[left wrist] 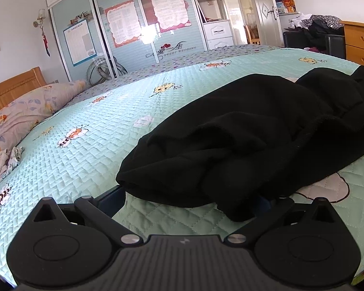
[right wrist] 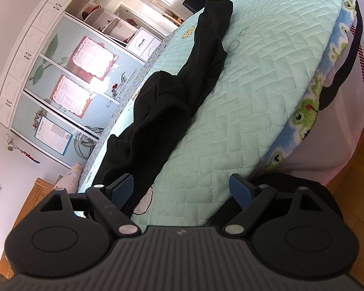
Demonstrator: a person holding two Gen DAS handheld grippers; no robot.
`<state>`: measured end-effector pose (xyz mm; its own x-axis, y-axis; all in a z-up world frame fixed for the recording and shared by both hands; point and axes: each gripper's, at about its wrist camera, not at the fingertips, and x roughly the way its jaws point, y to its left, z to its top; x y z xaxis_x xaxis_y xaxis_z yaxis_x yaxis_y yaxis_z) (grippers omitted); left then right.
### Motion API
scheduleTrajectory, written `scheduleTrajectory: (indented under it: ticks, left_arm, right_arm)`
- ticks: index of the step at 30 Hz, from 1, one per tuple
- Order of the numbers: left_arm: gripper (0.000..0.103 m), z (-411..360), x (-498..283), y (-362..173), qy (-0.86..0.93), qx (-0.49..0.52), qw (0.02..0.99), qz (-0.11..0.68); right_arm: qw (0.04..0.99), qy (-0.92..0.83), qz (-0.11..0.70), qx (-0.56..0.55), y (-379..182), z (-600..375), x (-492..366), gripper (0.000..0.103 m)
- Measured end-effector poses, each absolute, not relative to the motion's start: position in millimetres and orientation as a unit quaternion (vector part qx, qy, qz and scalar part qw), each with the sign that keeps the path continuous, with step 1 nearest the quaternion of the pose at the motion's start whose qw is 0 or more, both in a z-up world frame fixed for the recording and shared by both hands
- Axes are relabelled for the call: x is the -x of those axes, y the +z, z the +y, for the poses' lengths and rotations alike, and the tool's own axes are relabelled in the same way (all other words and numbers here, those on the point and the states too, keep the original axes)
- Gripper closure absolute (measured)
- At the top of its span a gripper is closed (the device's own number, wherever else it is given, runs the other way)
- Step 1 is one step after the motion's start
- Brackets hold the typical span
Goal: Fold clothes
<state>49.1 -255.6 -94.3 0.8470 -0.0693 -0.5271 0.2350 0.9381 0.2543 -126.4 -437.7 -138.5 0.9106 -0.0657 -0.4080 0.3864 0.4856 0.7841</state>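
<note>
A crumpled black garment (left wrist: 242,131) lies on the mint quilted bedspread (left wrist: 85,150). My left gripper (left wrist: 191,198) is open low over the bed; its jaws stand wide apart, and the garment's near edge drapes over the gap and hides the fingertips. In the right wrist view the view is tilted; the black garment (right wrist: 167,101) stretches away along the bedspread (right wrist: 254,77). My right gripper (right wrist: 182,189) is open at the bed's near edge, its blue pads (right wrist: 240,189) wide apart, with nothing between them but the bedspread; the left pad is beside the garment's near end.
A floral pillow (left wrist: 24,114) and wooden headboard (left wrist: 12,87) are at the left. A sliding-door wardrobe (left wrist: 123,26) stands behind the bed. A wooden dresser (left wrist: 359,43) and a black seat piled with clothes (left wrist: 313,31) are at the right. A frog-print blanket (right wrist: 310,106) hangs at the bed's side.
</note>
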Motion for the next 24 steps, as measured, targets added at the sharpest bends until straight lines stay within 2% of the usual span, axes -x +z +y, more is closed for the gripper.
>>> scheduleTrajectory:
  ticks: [24]
  left_arm:
    - [0.000, -244.8, -48.5, -97.8, -0.077, -0.155, 0.954, 0.245]
  right_arm:
    - [0.844, -0.137, 0.157, -0.495, -127.3, -419.8, 124.1, 0.014]
